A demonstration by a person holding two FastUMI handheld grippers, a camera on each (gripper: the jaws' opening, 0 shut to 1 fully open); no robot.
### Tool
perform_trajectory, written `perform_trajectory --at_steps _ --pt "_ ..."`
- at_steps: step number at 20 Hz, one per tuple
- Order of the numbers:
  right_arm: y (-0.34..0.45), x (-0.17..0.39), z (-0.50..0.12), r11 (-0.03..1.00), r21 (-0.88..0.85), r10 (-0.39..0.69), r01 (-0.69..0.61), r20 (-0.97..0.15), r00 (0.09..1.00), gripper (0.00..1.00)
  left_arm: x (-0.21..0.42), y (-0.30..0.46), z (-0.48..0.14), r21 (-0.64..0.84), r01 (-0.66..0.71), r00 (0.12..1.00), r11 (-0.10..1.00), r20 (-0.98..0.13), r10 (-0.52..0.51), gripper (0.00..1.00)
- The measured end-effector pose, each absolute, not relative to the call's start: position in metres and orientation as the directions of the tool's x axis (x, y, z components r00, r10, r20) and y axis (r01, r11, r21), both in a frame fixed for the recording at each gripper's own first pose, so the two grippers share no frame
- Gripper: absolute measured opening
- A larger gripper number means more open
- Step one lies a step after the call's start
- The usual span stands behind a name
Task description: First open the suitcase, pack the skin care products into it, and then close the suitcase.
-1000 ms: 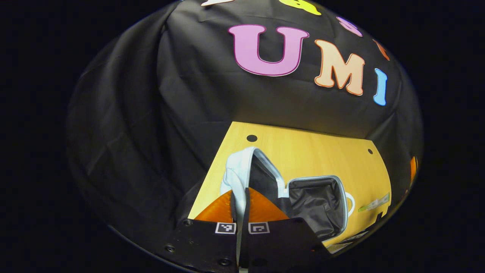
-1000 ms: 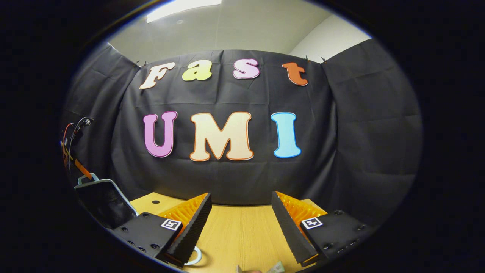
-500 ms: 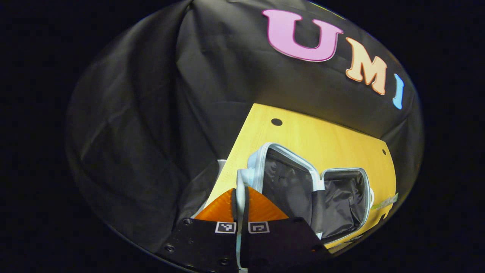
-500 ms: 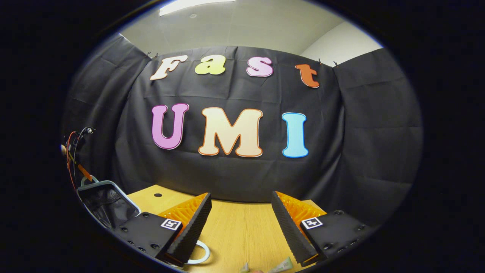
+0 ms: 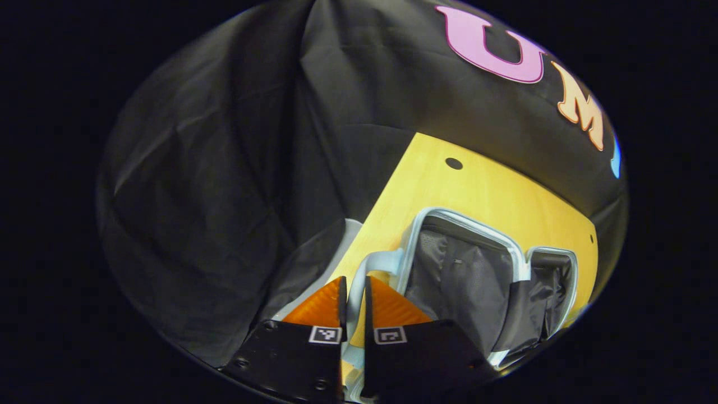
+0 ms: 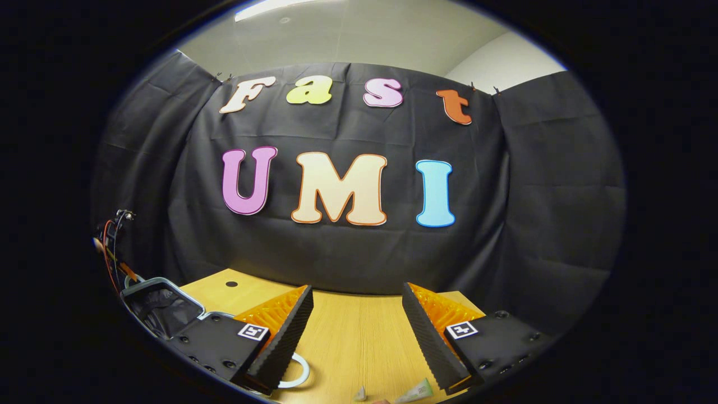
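Observation:
The suitcase (image 5: 465,280) lies open on the wooden table (image 5: 482,191), a pale rim around dark lining. Its lid half is spread nearer to me, with the base half (image 5: 552,292) behind it to the right. My left gripper (image 5: 353,280) is shut on the lid's pale handle (image 5: 376,261), whose strap runs between the two fingers. In the right gripper view the open suitcase (image 6: 162,303) sits at the far left. My right gripper (image 6: 357,289) hovers open above the table (image 6: 359,336), holding nothing. A green-capped skin care tube (image 6: 415,391) lies below its fingers.
The table's left edge (image 5: 370,224) meets the black cloth wall close to the lid. A white ring-shaped handle (image 6: 297,373) of the suitcase lies by my right gripper's left finger. Red and black cables (image 6: 109,247) hang at the far left. Small dark holes (image 5: 453,163) mark the tabletop.
The lid has swung further down and away from the base, carried by my left gripper on its handle. The right gripper has barely moved.

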State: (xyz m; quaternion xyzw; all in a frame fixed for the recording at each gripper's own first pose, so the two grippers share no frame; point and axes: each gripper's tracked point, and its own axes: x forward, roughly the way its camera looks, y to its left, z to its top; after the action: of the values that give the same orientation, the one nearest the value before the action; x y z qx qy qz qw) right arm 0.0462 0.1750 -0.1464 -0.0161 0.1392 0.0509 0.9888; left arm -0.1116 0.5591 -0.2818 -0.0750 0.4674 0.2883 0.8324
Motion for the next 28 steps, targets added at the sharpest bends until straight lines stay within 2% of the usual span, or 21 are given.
perform_trajectory --at_steps 3,5,9,11,13,15,19,21,28 --pt "0.169 0.049 -0.148 0.994 -0.006 0.101 -0.107 -0.278 0.955 0.99 -0.097 0.550 -0.272 0.037 -0.556 0.521 0.831 -0.763 0.382 0.29" --pt "0.165 0.051 -0.144 0.993 0.014 0.115 -0.116 -0.270 0.956 1.00 -0.081 0.542 -0.251 0.032 -0.569 0.578 0.821 -0.694 0.428 0.62" --pt "0.145 0.055 -0.125 0.990 0.045 0.138 -0.132 -0.204 0.969 0.99 -0.060 0.509 -0.186 0.026 -0.609 0.684 0.793 -0.489 0.542 0.78" --pt "0.131 0.058 -0.117 0.990 0.047 0.141 -0.135 -0.178 0.974 1.00 -0.056 0.485 -0.155 0.056 -0.612 0.710 0.789 -0.400 0.579 0.94" --pt "0.119 0.061 -0.111 0.988 0.058 0.147 -0.140 -0.158 0.976 1.00 -0.055 0.455 -0.125 0.065 -0.606 0.738 0.793 -0.326 0.591 0.94" --pt "0.100 0.063 -0.104 0.991 0.058 0.131 -0.125 -0.130 0.983 0.99 -0.050 0.420 -0.098 0.010 -0.580 0.787 0.814 -0.250 0.564 0.94" --pt "0.079 0.067 -0.103 0.990 0.055 0.133 -0.127 -0.108 0.985 0.98 -0.016 0.332 -0.074 -0.095 -0.516 0.849 0.851 -0.186 0.494 0.94" --pt "0.068 0.066 -0.102 0.989 0.073 0.139 -0.132 -0.105 0.985 0.99 0.003 0.289 -0.071 -0.116 -0.443 0.891 0.889 -0.171 0.421 0.94" --pt "0.030 0.065 -0.101 0.983 0.123 0.148 -0.136 -0.094 0.985 0.99 0.034 0.172 -0.073 -0.026 -0.296 0.943 0.955 -0.166 0.288 0.94"
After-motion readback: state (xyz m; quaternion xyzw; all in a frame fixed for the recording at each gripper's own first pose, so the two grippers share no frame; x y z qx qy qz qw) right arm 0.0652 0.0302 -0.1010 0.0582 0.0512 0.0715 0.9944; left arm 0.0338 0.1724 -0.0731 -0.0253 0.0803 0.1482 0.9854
